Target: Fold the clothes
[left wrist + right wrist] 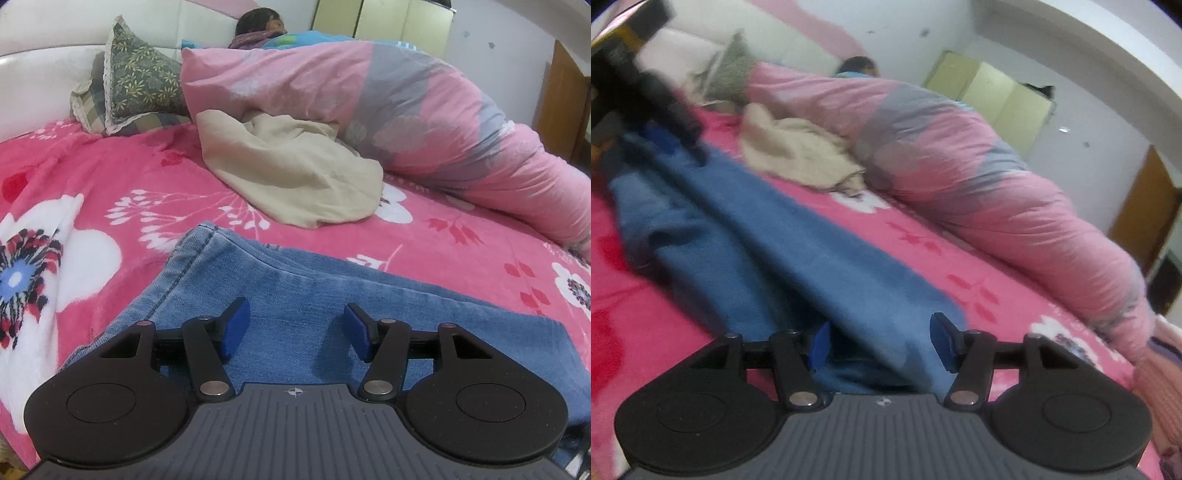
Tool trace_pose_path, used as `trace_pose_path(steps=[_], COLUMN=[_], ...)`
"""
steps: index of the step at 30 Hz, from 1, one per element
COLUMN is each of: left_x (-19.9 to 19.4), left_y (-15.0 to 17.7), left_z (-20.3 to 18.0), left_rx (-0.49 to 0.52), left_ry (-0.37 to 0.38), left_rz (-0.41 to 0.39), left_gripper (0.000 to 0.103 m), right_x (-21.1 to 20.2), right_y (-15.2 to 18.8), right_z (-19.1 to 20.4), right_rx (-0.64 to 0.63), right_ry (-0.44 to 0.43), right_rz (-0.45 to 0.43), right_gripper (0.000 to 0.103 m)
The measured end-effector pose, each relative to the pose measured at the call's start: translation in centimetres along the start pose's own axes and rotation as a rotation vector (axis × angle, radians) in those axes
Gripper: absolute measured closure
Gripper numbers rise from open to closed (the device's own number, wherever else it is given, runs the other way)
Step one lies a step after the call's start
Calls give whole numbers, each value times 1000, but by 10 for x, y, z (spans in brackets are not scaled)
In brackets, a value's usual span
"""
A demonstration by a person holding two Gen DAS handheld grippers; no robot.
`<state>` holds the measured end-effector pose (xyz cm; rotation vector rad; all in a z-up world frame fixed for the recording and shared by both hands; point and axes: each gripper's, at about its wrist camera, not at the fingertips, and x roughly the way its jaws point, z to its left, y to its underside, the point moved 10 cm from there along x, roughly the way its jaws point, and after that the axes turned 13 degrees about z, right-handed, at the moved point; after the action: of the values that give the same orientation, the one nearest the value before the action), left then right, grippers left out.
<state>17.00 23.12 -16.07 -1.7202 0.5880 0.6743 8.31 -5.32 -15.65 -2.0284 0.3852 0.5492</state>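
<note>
- My left gripper (295, 328) hangs low over one end of the blue jeans (332, 295), jaws spread with denim between them but not pinched; a stitched seam runs up to a corner just ahead.
- My right gripper (879, 339) sits at the other end of the jeans (768, 229), jaws likewise spread, with a ridge of denim lying between the blue pads; I cannot tell if either pad touches it, since this view is blurred.
- The jeans lie stretched lengthwise on the pink floral bedspread (92, 184), layered on themselves with a raised fold along the length.
- A crumpled beige garment (295, 173) lies farther back, against the pink quilt (406, 110), and a person lies beyond it by the patterned pillow (140, 81).
- I judge this sits between grips: it fits both taking hold of the two ends for a fold and letting go after laying one down.
- Any next grip calls for both jaws catching all the denim layers, and the ends staying level.
</note>
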Motion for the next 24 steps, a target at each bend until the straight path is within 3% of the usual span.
trace_pose_path(steps=[7, 10, 16, 24], left_x=[0, 0, 0, 0], left_y=[0, 0, 0, 0], left_z=[0, 0, -1, -1], left_rx=[6, 8, 10, 14], left_ry=[1, 1, 3, 3], left_rz=[2, 2, 3, 7], left_gripper=[46, 46, 46, 45], right_x=[10, 15, 11, -14], right_y=[-12, -9, 6, 28], right_z=[-68, -77, -77, -50], right_rx=[344, 399, 369, 118], right_ry=[-201, -247, -263, -177], right_rz=[34, 52, 63, 44], right_gripper=[42, 41, 40, 38])
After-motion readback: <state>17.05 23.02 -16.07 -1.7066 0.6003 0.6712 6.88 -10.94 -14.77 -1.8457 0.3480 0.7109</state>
